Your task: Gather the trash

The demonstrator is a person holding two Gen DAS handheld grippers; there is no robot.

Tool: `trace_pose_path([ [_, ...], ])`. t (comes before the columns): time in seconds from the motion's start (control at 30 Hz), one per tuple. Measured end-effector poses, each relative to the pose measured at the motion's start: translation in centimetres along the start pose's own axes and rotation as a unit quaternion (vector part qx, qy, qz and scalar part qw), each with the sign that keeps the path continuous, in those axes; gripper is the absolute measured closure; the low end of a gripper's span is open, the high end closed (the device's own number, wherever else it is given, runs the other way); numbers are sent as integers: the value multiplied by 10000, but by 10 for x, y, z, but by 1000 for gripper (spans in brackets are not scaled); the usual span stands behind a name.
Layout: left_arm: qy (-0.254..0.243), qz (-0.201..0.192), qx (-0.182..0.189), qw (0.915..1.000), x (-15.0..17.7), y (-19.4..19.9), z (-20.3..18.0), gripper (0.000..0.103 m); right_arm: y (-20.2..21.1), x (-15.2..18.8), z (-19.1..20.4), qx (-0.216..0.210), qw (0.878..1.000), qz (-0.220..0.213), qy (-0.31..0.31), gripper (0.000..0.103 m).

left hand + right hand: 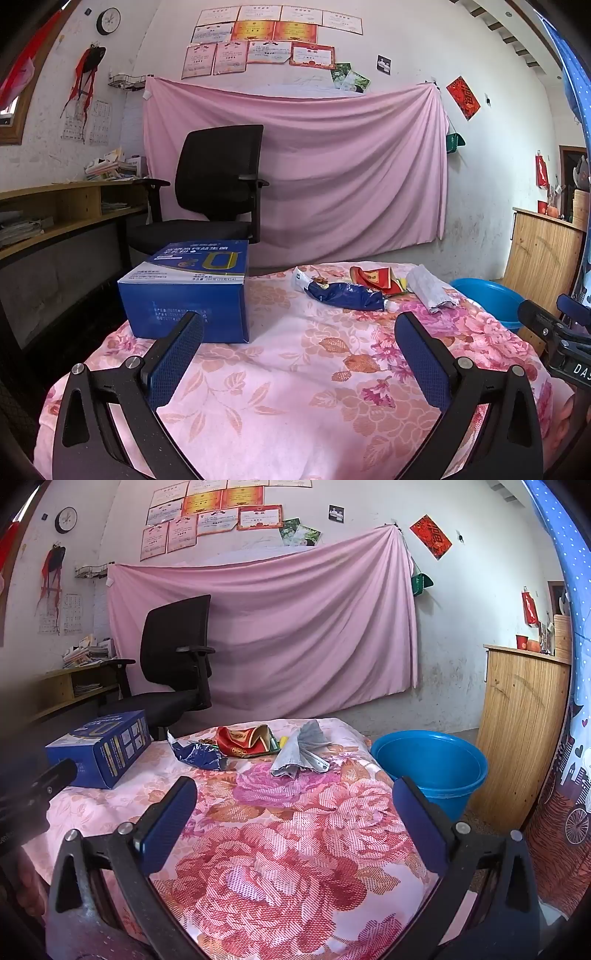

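The left gripper [299, 332] hangs above the near part of a table covered by a floral cloth [295, 387]. Its two blue pads stand wide apart and nothing is between them. The right gripper [295, 801] is beside it, also above the cloth, with its pads spread just as wide and also empty. In the left wrist view a part of the right gripper shows at the right edge, and in the right wrist view a part of the left gripper shows at the left edge.

The trash lies in a small group at the far side of the table. There is a crumpled blue wrapper [197, 755], then a red wrapper [242, 744] which touches it, and then a grey face mask [301, 755] at the right end, close to the red wrapper. All three lie well ahead of both grippers and neither gripper touches them.

On the left part of the table stands a blue carton [192, 291] with printed text, apart from the trash. A blue plastic bucket [432, 764] stands on the floor just beside the right edge of the table, near the mask.

Behind the table there is a black office chair [218, 184], and a pink sheet [332, 166] hangs on the wall.
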State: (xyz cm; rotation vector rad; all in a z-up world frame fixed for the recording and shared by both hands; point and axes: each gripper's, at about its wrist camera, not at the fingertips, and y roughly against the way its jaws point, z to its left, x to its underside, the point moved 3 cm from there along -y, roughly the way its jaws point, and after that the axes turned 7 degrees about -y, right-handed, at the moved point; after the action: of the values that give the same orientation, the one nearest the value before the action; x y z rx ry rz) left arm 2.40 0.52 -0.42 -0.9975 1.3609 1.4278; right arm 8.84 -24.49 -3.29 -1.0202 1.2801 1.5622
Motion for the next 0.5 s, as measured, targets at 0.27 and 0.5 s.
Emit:
trace_pose_path([
  [0.27, -1, -1, 1, 10000, 0, 0, 0, 2, 0, 0, 0, 0, 10000, 2, 5, 0],
  [0.5, -6, -11, -7, 10000, 0, 1, 1, 2, 0, 0, 0, 2, 10000, 4, 5, 0],
])
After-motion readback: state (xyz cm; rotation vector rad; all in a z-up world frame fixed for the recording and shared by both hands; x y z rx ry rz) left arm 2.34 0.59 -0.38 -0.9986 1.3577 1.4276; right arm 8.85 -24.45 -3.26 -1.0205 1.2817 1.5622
